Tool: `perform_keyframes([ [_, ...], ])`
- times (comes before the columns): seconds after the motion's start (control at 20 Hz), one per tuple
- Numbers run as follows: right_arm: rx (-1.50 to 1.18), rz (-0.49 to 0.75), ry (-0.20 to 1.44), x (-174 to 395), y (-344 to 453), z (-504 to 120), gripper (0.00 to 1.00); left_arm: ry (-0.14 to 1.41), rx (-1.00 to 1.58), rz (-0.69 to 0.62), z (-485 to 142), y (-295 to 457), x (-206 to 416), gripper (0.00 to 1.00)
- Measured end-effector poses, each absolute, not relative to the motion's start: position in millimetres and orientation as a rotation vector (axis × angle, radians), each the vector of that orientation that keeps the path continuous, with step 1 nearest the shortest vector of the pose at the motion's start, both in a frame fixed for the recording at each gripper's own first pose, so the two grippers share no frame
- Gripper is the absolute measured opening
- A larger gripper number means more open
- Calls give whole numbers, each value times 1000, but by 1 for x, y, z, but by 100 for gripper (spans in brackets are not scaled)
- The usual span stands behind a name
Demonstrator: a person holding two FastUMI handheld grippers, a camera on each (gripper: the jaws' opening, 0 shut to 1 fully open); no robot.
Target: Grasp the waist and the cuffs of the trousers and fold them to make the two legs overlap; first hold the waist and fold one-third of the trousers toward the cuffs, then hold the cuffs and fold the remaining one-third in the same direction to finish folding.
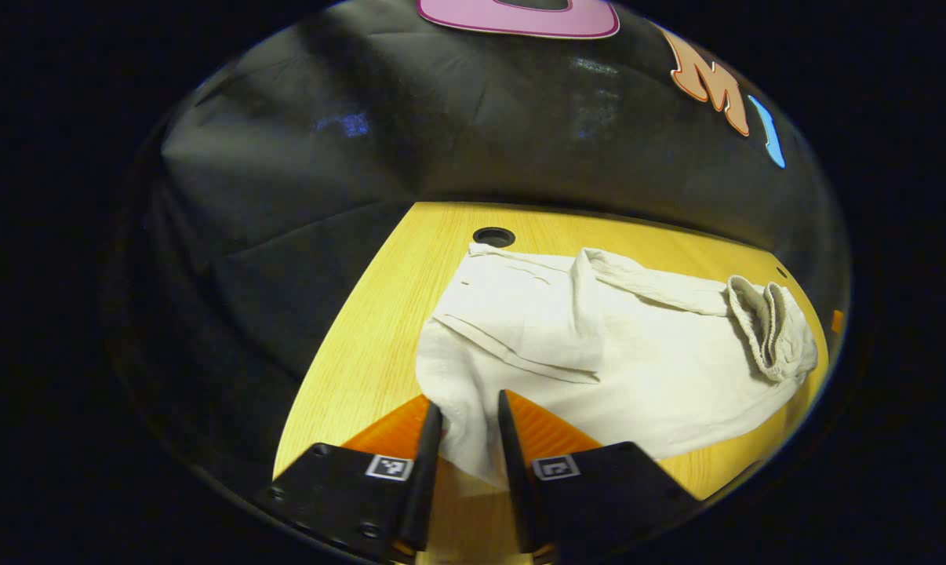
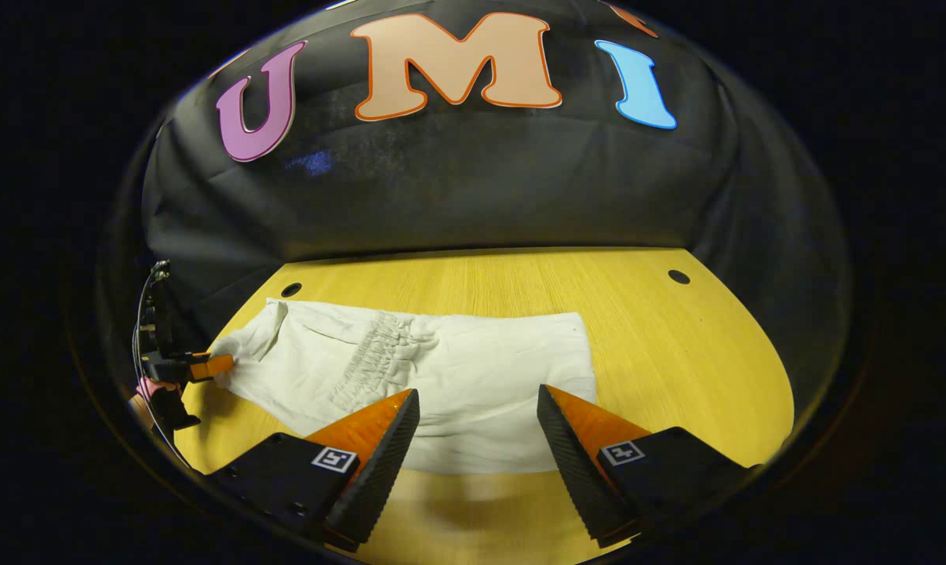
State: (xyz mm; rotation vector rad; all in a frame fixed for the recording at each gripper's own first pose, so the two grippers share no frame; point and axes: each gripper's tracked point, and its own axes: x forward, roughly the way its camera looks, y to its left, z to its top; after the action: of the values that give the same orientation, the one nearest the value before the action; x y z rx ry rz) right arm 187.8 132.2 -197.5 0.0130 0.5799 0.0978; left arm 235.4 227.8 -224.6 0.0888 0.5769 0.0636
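Observation:
Cream trousers (image 1: 598,345) lie on the wooden table (image 1: 363,337). Their elastic waistband (image 1: 763,326) is turned over onto the middle of the cloth. In the left gripper view, my left gripper (image 1: 469,408) is shut on the near cuff end, with cloth pinched between its fingers. In the right gripper view the trousers (image 2: 481,377) stretch from centre to left, the waistband (image 2: 371,353) resting on top. The left gripper (image 2: 187,366) shows at their far left end. My right gripper (image 2: 477,396) is open over the folded right part, with nothing between its fingers.
The table (image 2: 677,353) has round cable holes at the back left (image 2: 290,289) and back right (image 2: 678,276). The left gripper view shows one hole (image 1: 493,236) just beyond the trousers. Black cloth walls stand close behind the table. Bare wood lies to the right of the trousers.

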Motion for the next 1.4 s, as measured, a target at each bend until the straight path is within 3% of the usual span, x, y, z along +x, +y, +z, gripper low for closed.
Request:
perform_keyframes([
  [0.05, 2, 95, 579, 182, 127, -196, 97, 572, 75, 53, -223, 223, 237, 29],
  [0.1, -7, 88, 582, 177, 123, -194, 97, 569, 65, 59, -224, 223, 237, 10],
  [0.2, -8, 70, 584, 167, 117, -191, 92, 562, 50, 63, -223, 221, 237, 1],
  [0.3, 17, 54, 578, 161, 112, -184, 97, 555, 17, 58, -219, 216, 236, 0],
  [0.4, 28, 30, 560, 157, 106, -177, 92, 542, -29, 51, -210, 206, 234, 0],
  [0.45, 30, 21, 547, 156, 102, -173, 97, 529, -52, 41, -203, 199, 234, 0],
  [0.65, 52, -1, 527, 148, 85, -164, 97, 464, -82, -11, -166, 157, 236, 0],
  [0.75, 65, -5, 522, 145, 75, -161, 97, 436, -90, -44, -147, 128, 237, 0],
  [0.8, 72, -4, 520, 144, 70, -160, 92, 422, -96, -58, -137, 111, 238, 0],
  [0.85, 79, 1, 518, 143, 64, -159, 96, 407, -98, -75, -128, 94, 238, 0],
  [1.4, 119, 68, 488, 138, -36, -148, 96, 246, -114, -230, -36, -110, 240, 0],
])
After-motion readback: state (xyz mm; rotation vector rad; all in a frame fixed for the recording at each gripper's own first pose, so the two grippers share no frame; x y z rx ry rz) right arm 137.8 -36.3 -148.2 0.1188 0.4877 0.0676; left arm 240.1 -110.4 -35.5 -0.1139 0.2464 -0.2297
